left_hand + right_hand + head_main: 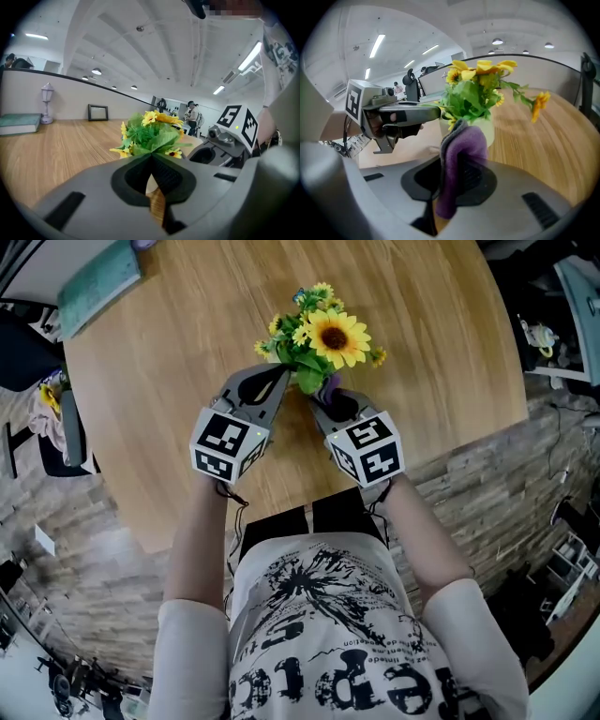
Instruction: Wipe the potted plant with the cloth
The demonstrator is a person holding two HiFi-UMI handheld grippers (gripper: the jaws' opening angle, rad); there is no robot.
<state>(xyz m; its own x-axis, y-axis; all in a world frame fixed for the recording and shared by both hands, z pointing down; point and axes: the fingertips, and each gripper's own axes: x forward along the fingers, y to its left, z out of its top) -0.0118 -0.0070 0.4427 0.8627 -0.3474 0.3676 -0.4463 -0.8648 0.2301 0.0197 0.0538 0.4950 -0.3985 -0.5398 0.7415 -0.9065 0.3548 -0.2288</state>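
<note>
A potted plant [323, 334] with yellow sunflowers and green leaves stands in a pale pot [490, 131] on the round wooden table [169, 362]. My right gripper [323, 399] is shut on a folded purple cloth [461, 154], which sits just in front of the pot's near side. The cloth [330, 386] also shows under the leaves in the head view. My left gripper [284, 374] is shut with nothing between its jaws. Its tips [433, 111] rest by the pot's rim and leaves on the left side. In the left gripper view the plant [150, 133] rises right behind the closed jaws.
A teal book [98, 282] lies at the table's far left edge. A small lamp ornament [47, 101] and a dark picture frame [98, 112] stand at the table's far side. The table's near edge [469, 442] runs close behind both grippers.
</note>
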